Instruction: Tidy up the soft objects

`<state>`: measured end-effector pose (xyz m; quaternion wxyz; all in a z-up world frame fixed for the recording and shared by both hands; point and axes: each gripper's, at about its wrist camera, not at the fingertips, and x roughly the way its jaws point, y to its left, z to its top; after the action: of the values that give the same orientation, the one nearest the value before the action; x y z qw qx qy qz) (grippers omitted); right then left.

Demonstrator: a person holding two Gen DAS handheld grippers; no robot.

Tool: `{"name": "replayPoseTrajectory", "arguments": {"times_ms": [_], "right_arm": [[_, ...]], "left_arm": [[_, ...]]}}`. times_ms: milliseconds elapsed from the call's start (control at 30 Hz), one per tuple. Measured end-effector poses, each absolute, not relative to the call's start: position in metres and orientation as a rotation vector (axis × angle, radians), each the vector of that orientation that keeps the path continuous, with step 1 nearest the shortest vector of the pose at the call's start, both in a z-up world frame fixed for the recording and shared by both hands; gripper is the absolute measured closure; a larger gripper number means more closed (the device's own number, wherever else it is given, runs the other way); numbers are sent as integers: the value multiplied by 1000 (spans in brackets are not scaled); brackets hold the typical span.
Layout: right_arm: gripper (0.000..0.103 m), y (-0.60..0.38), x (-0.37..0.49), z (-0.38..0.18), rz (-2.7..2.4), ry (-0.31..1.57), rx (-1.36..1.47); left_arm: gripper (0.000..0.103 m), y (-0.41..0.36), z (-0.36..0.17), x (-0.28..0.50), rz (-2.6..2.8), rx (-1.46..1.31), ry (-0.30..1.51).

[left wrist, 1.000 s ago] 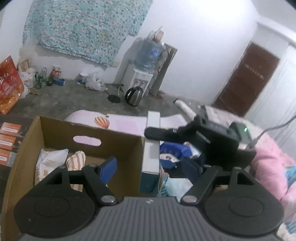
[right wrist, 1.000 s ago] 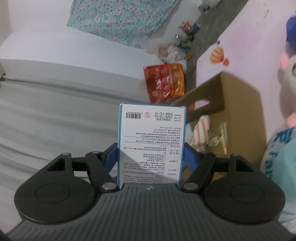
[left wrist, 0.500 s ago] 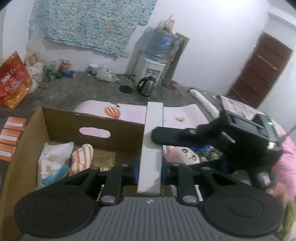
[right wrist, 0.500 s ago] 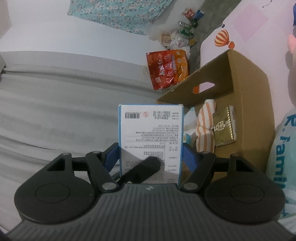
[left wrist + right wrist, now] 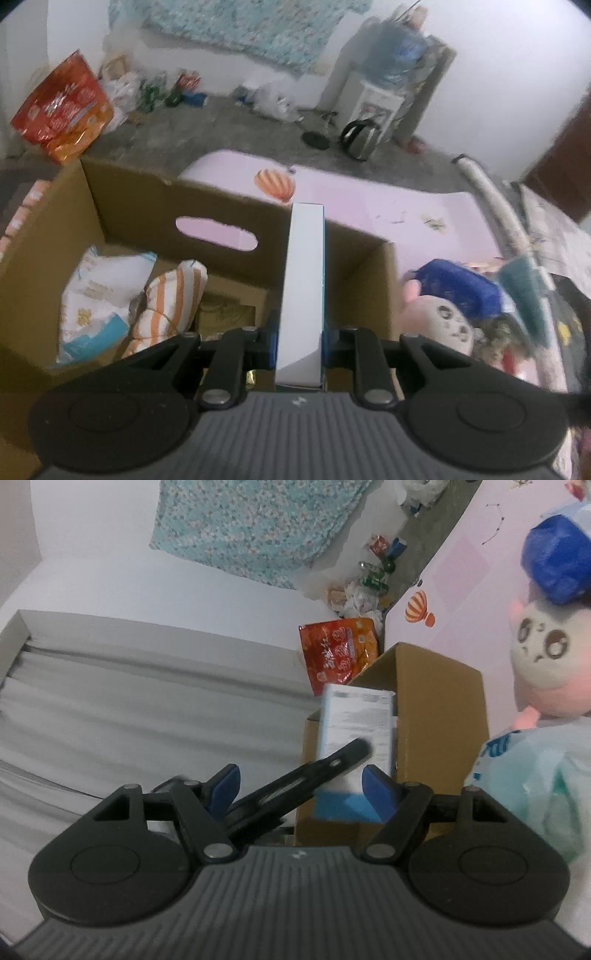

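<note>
Your left gripper (image 5: 299, 338) is clamped on the white carton (image 5: 302, 288), pads on its two broad faces near the bottom end, narrow edge facing the camera. The carton stands upright above the open cardboard box (image 5: 122, 192), over the right-hand part of the opening. Your right gripper (image 5: 301, 782) is spread wide with nothing between its pads; the carton sits just ahead of it, apart from both fingers.

Handling call: the carton looks like thin paperboard, light and stiff along the edges, but the broad faces will likely dent if you squeeze hard. The grip is low with most of the length above it, so expect it to tip if you swing fast. The surface looks smooth, so it could slip.

Box already holds a white pouch (image 5: 96, 295), a striped soft item (image 5: 166, 306) and a gold packet (image 5: 225, 314). The free floor is at the right, below the carton. Plush doll (image 5: 439, 325) lies outside, right of the box wall.
</note>
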<state>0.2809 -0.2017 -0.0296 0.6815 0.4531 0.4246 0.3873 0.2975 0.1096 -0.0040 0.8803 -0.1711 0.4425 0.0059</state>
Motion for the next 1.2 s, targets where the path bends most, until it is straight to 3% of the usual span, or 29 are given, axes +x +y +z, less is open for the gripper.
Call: {"name": "replayPoseTrajectory", "arguments": {"times_ms": [467, 700, 933, 1200], "right_arm": [[29, -251, 270, -55, 813, 944, 1069], [27, -267, 261, -56, 797, 924, 1075], [25, -282, 243, -40, 797, 884, 1058], [20, -323, 197, -14, 735, 802, 976]], "left_arm": [[77, 93, -50, 319, 43, -332, 1012], [61, 101, -35, 308, 46, -372, 979], [35, 97, -4, 285, 49, -383, 930], [12, 91, 57, 225, -37, -381, 816]]}}
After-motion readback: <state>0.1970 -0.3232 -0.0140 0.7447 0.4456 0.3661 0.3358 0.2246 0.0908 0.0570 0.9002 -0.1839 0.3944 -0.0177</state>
